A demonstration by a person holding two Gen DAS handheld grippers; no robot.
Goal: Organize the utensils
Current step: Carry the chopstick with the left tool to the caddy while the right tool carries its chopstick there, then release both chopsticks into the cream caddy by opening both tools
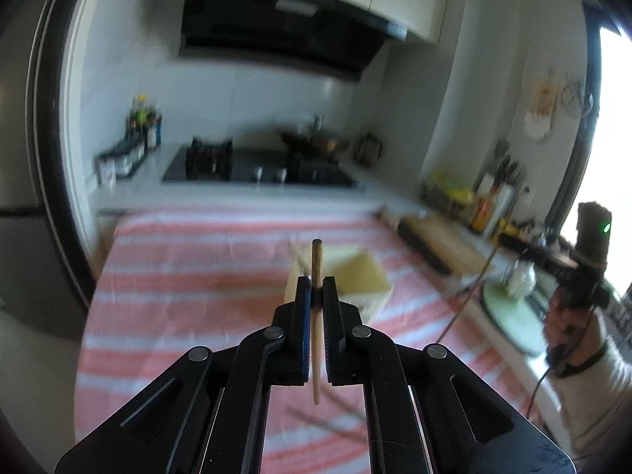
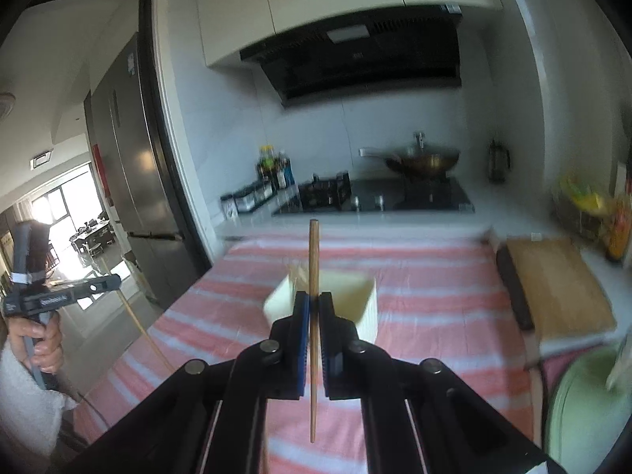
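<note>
In the left wrist view my left gripper (image 1: 316,282) is shut on a light wooden chopstick (image 1: 316,260) that stands nearly upright between the pads. My right gripper (image 2: 314,296) is likewise shut on a darker wooden chopstick (image 2: 314,252), also upright. Both hang above a pink-and-white striped cloth (image 1: 189,276), just short of an open cream box (image 1: 355,276) (image 2: 361,304) with blurred sticks leaning at its left corner. More sticks (image 1: 324,414) lie blurred on the cloth below my left gripper. Each view shows the person's other hand (image 1: 565,316) (image 2: 39,339) holding its gripper off to the side.
A wooden cutting board (image 2: 553,284) lies right of the cloth, with a pale green round item (image 2: 584,407) nearer. Behind are a black hob (image 2: 375,197) with a wok (image 2: 422,160), bottles (image 2: 272,170) and a range hood. A fridge (image 2: 130,181) stands on the left.
</note>
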